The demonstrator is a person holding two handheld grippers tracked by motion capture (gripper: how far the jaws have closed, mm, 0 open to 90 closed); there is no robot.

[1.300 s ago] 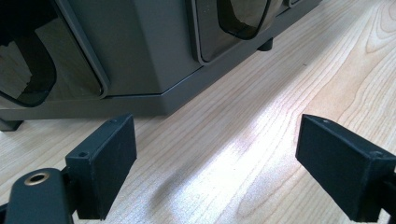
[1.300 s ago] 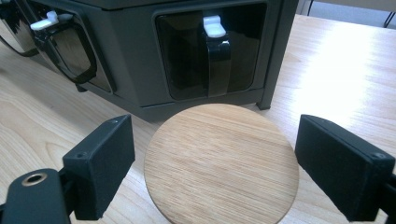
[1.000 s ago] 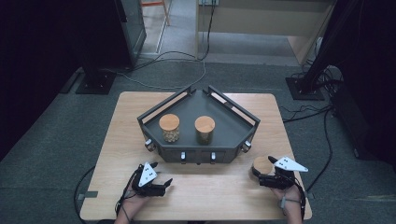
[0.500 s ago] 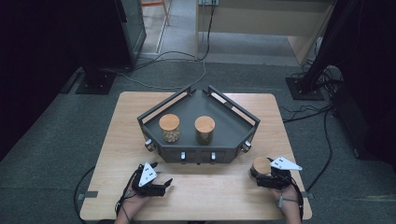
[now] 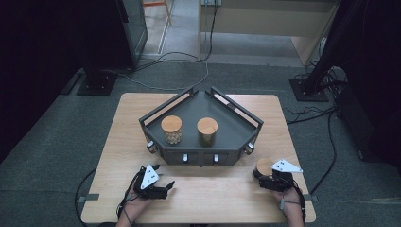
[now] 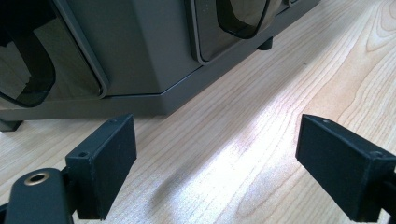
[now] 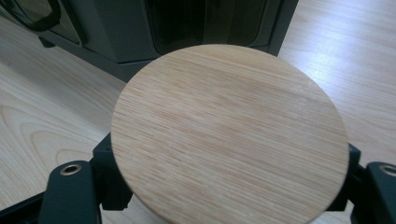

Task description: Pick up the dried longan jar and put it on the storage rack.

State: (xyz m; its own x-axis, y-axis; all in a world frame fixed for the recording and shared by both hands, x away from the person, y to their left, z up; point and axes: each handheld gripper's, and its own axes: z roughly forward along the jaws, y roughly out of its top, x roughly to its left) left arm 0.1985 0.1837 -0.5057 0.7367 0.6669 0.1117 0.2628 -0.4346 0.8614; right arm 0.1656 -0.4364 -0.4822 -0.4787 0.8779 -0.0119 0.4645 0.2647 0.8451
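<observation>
Three wood-lidded jars: two in the grey tray (image 5: 236, 124), third jar (image 7: 229, 135) clamped in right tool (image 5: 265, 177). Left tool (image 6: 215, 168) spread apart over worktop (image 5: 217, 198).

a corner rack (image 5: 236, 118) is set at the middle of the table (image 5: 118, 142). two lidded jars (image 5: 171, 129) (image 5: 207, 131) are placed side by side in it. a third jar (image 5: 264, 166) is found before its right corner.

Grey carpet floor (image 5: 56, 142) around my wooden table (image 5: 142, 113). Black cables (image 5: 179, 61) trail behind it. Dark stand base (image 5: 97, 82) far left.
</observation>
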